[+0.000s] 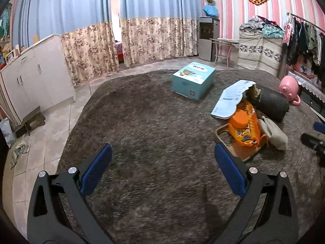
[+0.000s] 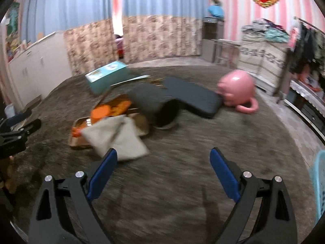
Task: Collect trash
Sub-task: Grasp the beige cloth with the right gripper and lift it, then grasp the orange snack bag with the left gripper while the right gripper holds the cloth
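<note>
A pile of trash lies on the brown carpet [image 1: 142, 126]: an orange snack bag [image 1: 244, 126] in a tan tray [image 1: 221, 130], a beige pouch [image 1: 274, 132], a white paper sheet [image 1: 231, 97] and a black tipped-over bin [image 1: 274, 103]. In the right wrist view I see the orange bag [image 2: 109, 109], the beige pouch [image 2: 117, 138] and the black bin [image 2: 156, 105]. My left gripper [image 1: 162, 156] is open and empty, left of the pile. My right gripper [image 2: 163, 160] is open and empty, just in front of the pouch.
A teal cardboard box [image 1: 193, 79] stands on the carpet behind the pile. A pink pig-shaped toy [image 2: 236, 91] and a black flat pad [image 2: 193, 97] lie to the right. White cabinets [image 1: 34, 77] line the left wall. A teal basket [image 2: 319, 183] is at the right edge.
</note>
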A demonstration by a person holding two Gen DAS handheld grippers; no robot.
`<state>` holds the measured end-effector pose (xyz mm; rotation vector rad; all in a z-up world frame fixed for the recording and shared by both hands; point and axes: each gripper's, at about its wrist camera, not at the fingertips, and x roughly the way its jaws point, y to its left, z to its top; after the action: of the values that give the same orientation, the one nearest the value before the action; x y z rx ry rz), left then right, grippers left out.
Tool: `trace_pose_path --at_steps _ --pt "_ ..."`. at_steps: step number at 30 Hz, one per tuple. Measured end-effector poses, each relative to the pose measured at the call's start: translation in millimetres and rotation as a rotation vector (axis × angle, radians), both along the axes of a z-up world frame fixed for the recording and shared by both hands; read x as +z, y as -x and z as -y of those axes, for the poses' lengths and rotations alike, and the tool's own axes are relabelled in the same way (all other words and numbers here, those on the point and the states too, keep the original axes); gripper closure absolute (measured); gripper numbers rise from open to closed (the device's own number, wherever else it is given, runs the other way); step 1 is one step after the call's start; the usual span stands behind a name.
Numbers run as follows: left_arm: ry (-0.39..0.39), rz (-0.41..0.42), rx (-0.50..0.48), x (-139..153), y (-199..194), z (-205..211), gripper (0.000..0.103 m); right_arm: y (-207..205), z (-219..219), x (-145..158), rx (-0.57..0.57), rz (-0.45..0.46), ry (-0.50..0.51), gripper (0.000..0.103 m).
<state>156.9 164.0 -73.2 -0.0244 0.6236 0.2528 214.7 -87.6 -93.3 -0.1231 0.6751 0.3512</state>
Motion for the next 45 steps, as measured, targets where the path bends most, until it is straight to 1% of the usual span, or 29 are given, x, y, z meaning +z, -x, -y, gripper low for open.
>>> trace_pose_path --at_steps 5,7,8,9,11,12,15,17,21,23,26,27,28,29,30,31,32,33,34,35,39,42,43,45 --pt "-0.018 0.005 0.004 2 2 -5 0.006 -10 -32 -10 0.064 -0.041 0.034 0.013" --pt "-0.02 0.004 0.0 3 3 -5 0.006 -13 -40 -15 0.081 -0.058 0.046 0.019" --pt "-0.018 0.006 -0.003 3 2 -4 0.006 -14 -43 -17 0.094 -0.071 0.048 0.03" --pt "-0.012 0.006 -0.008 4 2 -3 0.006 -16 -46 -19 0.104 -0.086 0.046 0.036" --pt "0.005 0.002 -0.02 4 -1 3 0.006 -19 -48 -20 0.119 -0.102 0.03 0.051" --pt "0.01 0.002 -0.026 4 -2 5 0.006 -20 -48 -20 0.131 -0.106 0.019 0.062" --pt "0.01 0.004 -0.063 5 -8 21 0.006 -18 -42 -17 0.152 -0.1 -0.002 0.082" --pt "0.0 0.007 -0.088 6 -12 34 0.006 -14 -37 -14 0.153 -0.083 0.002 0.09" --pt "0.017 0.003 -0.143 4 -23 58 0.006 -4 -13 -4 0.118 -0.034 -0.007 0.091" --pt "0.031 -0.004 -0.167 1 -28 67 0.006 4 2 0 0.088 -0.005 0.015 0.091" --pt "0.029 -0.006 -0.221 -2 -34 85 0.01 13 28 5 0.048 0.01 0.019 0.092" --pt "0.011 -0.01 -0.238 -5 -37 92 0.014 16 37 6 0.033 0.011 0.013 0.092" --pt "-0.003 -0.021 -0.247 -7 -41 98 0.02 18 48 7 0.012 0.015 0.006 0.092" --pt "-0.014 -0.043 -0.259 -11 -46 102 0.024 18 54 9 0.001 0.016 0.002 0.092" --pt "-0.015 -0.064 -0.268 -14 -50 104 0.032 19 61 9 -0.012 0.018 -0.002 0.092" --pt "-0.014 -0.081 -0.275 -17 -53 106 0.044 21 70 9 -0.027 0.02 -0.011 0.092" --pt "-0.011 -0.094 -0.283 -19 -56 107 0.051 21 74 10 -0.037 0.02 -0.017 0.092" --pt "-0.006 -0.105 -0.292 -21 -57 107 0.065 22 79 9 -0.047 0.02 -0.025 0.092" --pt "0.0 -0.115 -0.301 -22 -59 107 0.075 23 84 9 -0.056 0.021 -0.033 0.092" --pt "0.002 -0.119 -0.303 -23 -59 107 0.075 24 90 9 -0.068 0.021 -0.044 0.092" --pt "-0.001 -0.076 -0.295 -10 -50 108 0.078 25 102 8 -0.091 0.023 -0.067 0.092" --pt "-0.021 -0.027 -0.307 12 -36 112 0.079 27 112 9 -0.106 0.033 -0.079 0.092" --pt "-0.028 -0.011 -0.316 19 -31 115 0.088 28 115 10 -0.111 0.036 -0.084 0.092" --pt "-0.033 0.019 -0.338 38 -22 120 0.088 32 121 12 -0.124 0.049 -0.098 0.092"
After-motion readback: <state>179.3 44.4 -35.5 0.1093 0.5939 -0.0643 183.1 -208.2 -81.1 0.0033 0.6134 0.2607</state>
